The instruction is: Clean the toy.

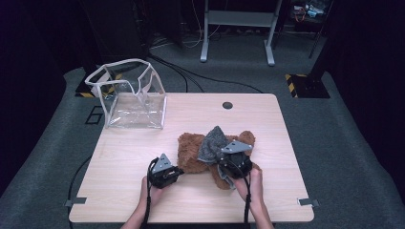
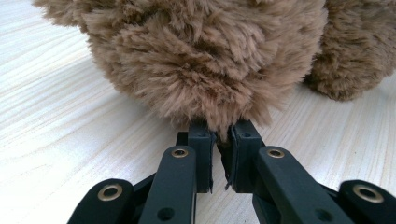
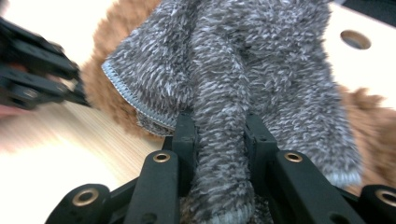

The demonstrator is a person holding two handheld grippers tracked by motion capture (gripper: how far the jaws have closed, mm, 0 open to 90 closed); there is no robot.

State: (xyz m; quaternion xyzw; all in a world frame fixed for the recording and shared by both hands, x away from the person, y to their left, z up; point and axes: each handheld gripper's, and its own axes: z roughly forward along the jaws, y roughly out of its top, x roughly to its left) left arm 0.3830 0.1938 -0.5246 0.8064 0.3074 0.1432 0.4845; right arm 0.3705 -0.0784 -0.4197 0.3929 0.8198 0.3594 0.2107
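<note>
1. The brown plush teddy bear (image 1: 198,155) lies at the centre of the pale wooden table (image 1: 133,157).
2. The left claw (image 2: 219,135) is clenched on a tuft of its fur, probably anchoring it.
3. The right claw (image 3: 219,126) is grasping the grey fuzzy knitted garment (image 3: 243,70), lifted off the bear, likely for dressing or undressing.

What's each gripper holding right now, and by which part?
The left gripper pinches a tuft of fur at the edge of the brown plush toy. The right gripper clamps a bunched fold of the grey knit garment lying on the toy.
</note>
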